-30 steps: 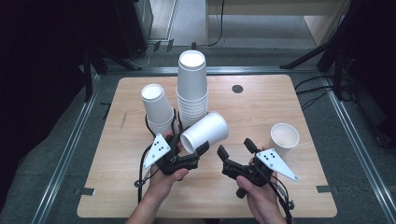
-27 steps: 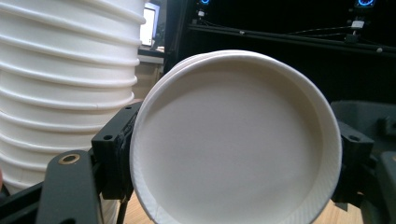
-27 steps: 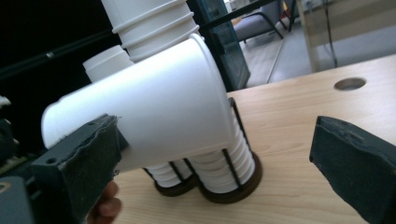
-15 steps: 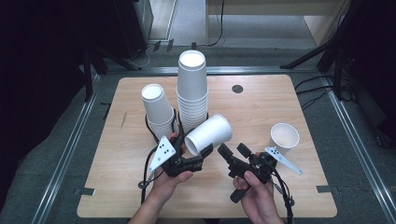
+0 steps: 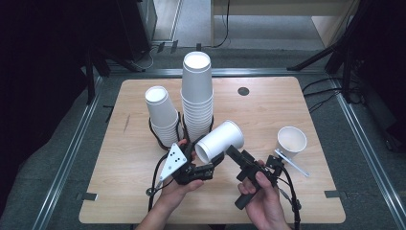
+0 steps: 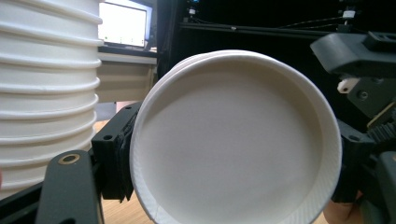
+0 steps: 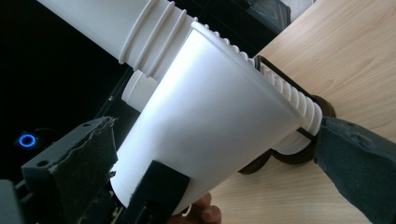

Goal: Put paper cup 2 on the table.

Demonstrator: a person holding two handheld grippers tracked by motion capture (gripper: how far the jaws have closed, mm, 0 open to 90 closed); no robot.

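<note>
Wooden surface fills the middle. Left gripper is clamped on a tilted cup above its near centre; right gripper, just right of it, has just spread wide. Stacks stand behind; another cup sits right.

Counter: light wood top, rounded corners, a small dark round disc set in its far side right of centre. Tall stack of white paper cups stands upright near the middle, seated in a black wire ring. Shorter stack of white cups just beside it to the left, leaning slightly. Single white cup stands upright, mouth up, toward the right edge, well apart from both stacks. Grey floor with metal rails surrounds the counter; black cables trail at far right.
</note>
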